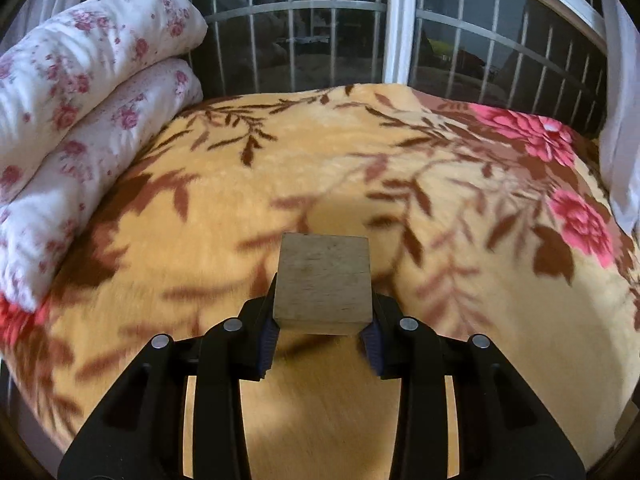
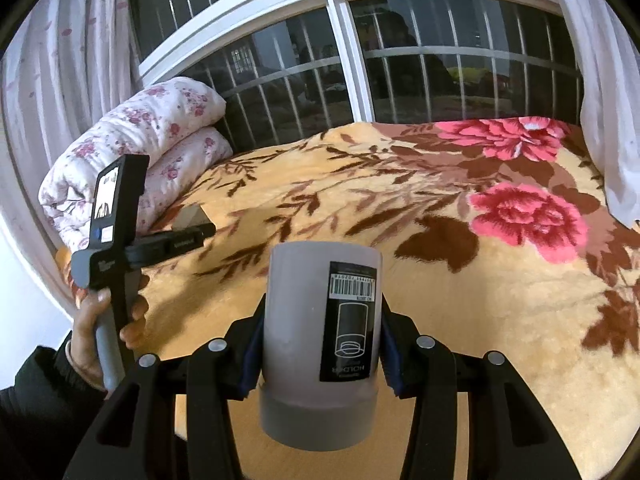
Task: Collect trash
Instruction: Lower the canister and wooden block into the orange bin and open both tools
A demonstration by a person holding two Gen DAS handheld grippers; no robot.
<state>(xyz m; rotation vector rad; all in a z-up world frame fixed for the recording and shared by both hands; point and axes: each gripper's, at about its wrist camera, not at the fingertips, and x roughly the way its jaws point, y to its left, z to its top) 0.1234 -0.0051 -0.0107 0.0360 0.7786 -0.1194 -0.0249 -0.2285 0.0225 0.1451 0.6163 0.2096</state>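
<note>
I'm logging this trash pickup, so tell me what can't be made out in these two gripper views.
- Underside of the wooden block: left wrist view, hidden by its own faces and the left gripper.
- Inside of the grey holder: right wrist view, opening faces away.
- Small label print: right wrist view, too small.
- Outside the window: both views, dark with reflections.
- Blanket near the block: left wrist view, blurred.

Passage over the bed
My way ahead across the blanket (image 1: 320, 168) lies open; quilt (image 1: 80, 100) blocks left, window bars (image 1: 480, 52) beyond.

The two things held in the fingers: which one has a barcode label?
The grey plastic cylinder holder in the right gripper; the plain wooden block in the left gripper has none.
</note>
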